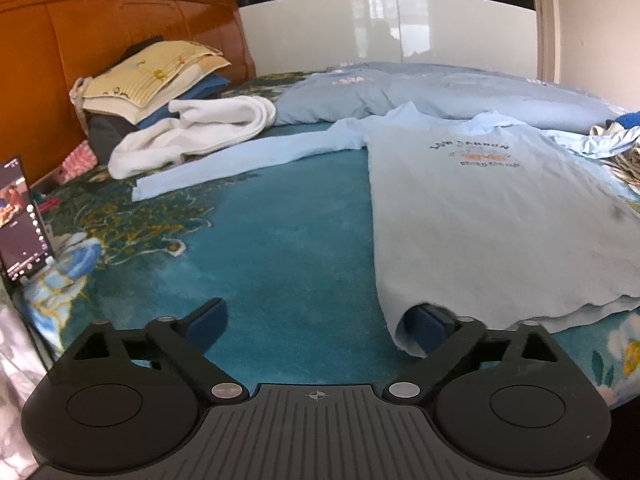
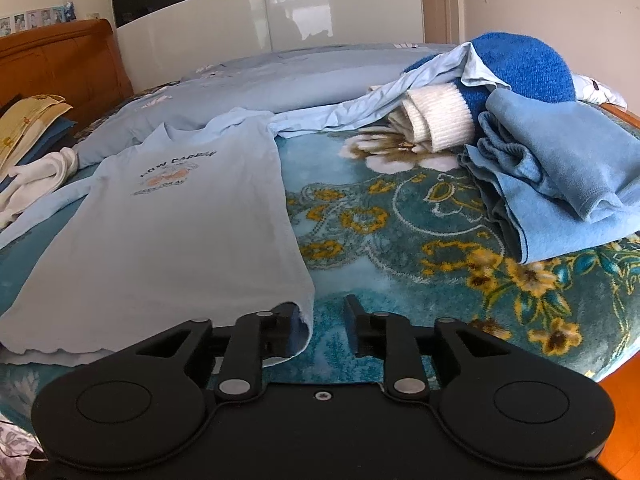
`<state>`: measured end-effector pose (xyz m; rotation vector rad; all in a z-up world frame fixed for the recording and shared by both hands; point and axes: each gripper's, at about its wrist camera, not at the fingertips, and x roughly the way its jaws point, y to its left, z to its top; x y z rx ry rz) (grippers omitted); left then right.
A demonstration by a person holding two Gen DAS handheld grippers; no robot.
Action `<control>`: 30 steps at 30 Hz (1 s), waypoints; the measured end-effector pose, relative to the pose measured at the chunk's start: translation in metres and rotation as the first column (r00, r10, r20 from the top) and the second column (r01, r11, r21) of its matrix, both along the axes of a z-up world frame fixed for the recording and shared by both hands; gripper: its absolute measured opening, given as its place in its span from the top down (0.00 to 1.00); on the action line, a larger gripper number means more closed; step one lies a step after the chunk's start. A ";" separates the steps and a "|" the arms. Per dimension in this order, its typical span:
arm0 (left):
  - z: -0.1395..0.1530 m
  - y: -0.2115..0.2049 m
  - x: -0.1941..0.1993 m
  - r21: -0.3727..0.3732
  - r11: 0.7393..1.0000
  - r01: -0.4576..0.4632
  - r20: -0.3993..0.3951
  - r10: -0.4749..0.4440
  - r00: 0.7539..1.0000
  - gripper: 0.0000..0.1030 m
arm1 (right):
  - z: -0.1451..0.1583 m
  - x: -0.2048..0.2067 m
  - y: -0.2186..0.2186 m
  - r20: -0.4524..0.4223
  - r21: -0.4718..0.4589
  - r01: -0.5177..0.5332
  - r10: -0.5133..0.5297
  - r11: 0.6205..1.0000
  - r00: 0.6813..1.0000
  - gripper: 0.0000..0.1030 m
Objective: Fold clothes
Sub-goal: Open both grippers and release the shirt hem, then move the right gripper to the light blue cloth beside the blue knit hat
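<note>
A light blue long-sleeved shirt (image 1: 480, 220) (image 2: 168, 232) with a dark and orange chest print lies flat, front up, on the teal floral blanket (image 1: 288, 248) (image 2: 400, 232). One sleeve stretches out to the left in the left wrist view. My left gripper (image 1: 318, 324) stands wide open at the shirt's near left hem corner, which drapes over its right finger (image 1: 428, 328). My right gripper (image 2: 320, 326) is open by a narrow gap at the near right hem corner. That corner rests against its left finger (image 2: 288, 328), with nothing pinched between the pads.
A white garment (image 1: 200, 132) and a stack topped by a yellow pillow (image 1: 152, 76) sit by the wooden headboard (image 1: 60, 60). A lit phone (image 1: 20, 216) stands at the left edge. Blue fleece (image 2: 560, 168), a white knit (image 2: 436, 120) and a blue knit (image 2: 524, 64) pile at right.
</note>
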<state>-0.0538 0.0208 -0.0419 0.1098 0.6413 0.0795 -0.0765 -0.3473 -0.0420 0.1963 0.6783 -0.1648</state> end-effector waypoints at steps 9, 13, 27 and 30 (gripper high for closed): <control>0.007 0.005 -0.004 0.007 1.000 -0.004 0.016 0.003 1.000 0.00 | 0.017 -0.009 0.000 0.047 -0.021 -0.003 0.004 1.000 0.999 0.52; 0.009 0.007 -0.005 0.007 1.000 -0.010 0.021 0.010 1.000 0.00 | 0.024 -0.013 -0.001 0.068 -0.031 0.000 0.002 1.000 0.998 0.46; 0.024 0.009 0.000 -0.002 1.000 -0.010 0.057 0.010 0.998 0.00 | 0.041 -0.014 -0.007 0.135 -0.035 0.021 -0.016 0.999 0.991 0.21; 0.026 0.009 0.005 -0.005 1.000 -0.010 0.066 0.011 0.998 0.00 | 0.044 -0.010 -0.008 0.151 -0.034 0.023 -0.017 0.999 0.988 0.12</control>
